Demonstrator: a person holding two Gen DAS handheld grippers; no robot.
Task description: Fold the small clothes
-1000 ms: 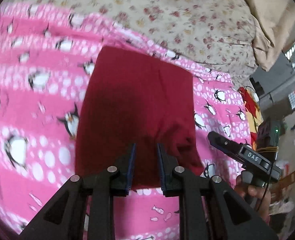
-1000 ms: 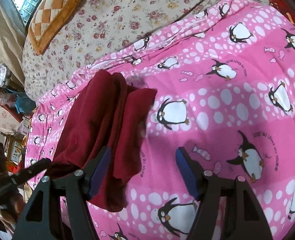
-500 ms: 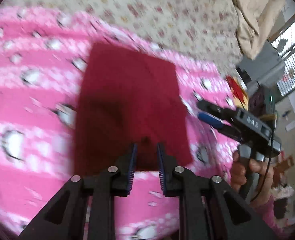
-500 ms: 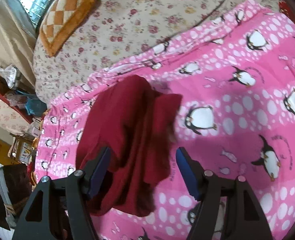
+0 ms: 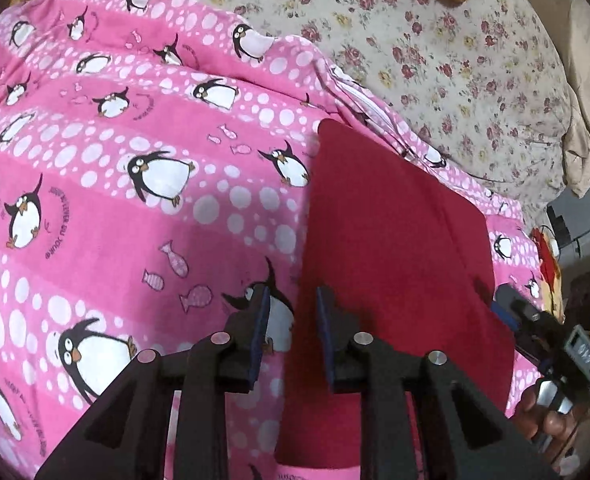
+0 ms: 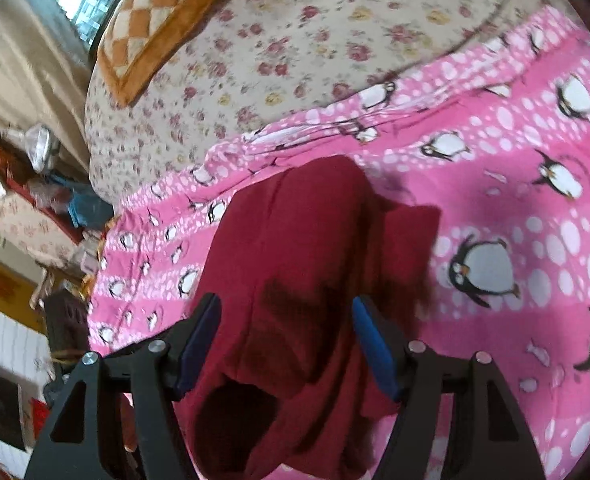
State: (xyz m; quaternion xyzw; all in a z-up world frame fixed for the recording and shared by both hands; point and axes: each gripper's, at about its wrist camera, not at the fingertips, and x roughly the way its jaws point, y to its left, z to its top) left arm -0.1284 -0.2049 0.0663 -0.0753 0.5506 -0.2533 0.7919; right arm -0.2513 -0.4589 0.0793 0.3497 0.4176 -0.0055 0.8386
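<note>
1. Swinging left is what the left gripper has done: a second ago the dark red garment filled the middle of its view, and now the cloth sits in the right half of the frame with the gripper's own fingers over its left edge.
2. Those fingers stand a little apart with nothing pinched between them; the left one is over the pink penguin blanket, the right one over red cloth.
3. From the right wrist view, the right gripper has closed in on the garment. A second ago its fingers straddled the cloth's right edge and bare blanket; now the red cloth fills the gap between them.
4. Its fingers are wide apart and not clamped on anything.
5. The garment lies on the blanket on the bed, a smooth flat panel in the left view, bunched in thick layers with an open end at lower centre in the right view.
6. My reading: a fold has just been laid down and let go, so the piece is partly folded. The lumpy near end probably needs smoothing or one more fold.
7. Beyond the blanket, the floral sheet carries an orange checked cushion in the upper left.
</note>
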